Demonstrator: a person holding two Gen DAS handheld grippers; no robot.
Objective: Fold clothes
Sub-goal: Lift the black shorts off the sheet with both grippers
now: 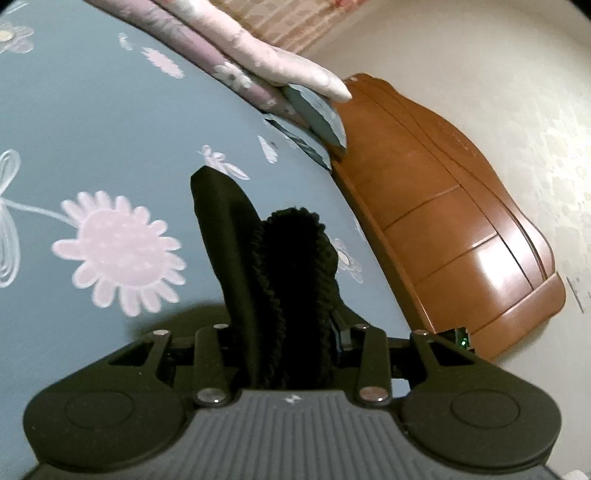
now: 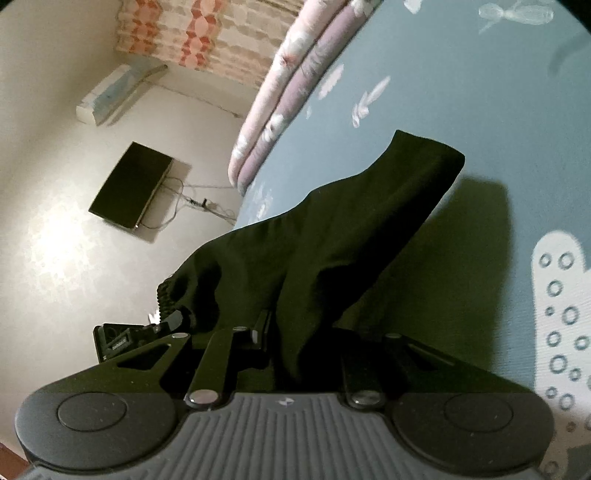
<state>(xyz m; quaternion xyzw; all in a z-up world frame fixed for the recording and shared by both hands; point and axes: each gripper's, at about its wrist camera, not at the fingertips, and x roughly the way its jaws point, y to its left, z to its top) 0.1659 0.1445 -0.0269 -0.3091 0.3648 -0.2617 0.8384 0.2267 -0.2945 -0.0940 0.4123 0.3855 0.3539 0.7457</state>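
Both tools clamp black garment (image 2: 332, 236) — lifted

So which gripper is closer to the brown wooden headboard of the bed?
Left. The left gripper, holding the black garment, is near the headboard. The right gripper faces the folded quilt; no headboard shows there.

Pretty clearly a bedroom at home: a bed with a blue flowery sheet (image 1: 92, 110), a pink folded quilt (image 1: 258, 48) at its edge, a wooden headboard (image 1: 461, 206), patterned curtains (image 2: 192, 33), and a wall-mounted TV (image 2: 131, 186) with dangling cables.
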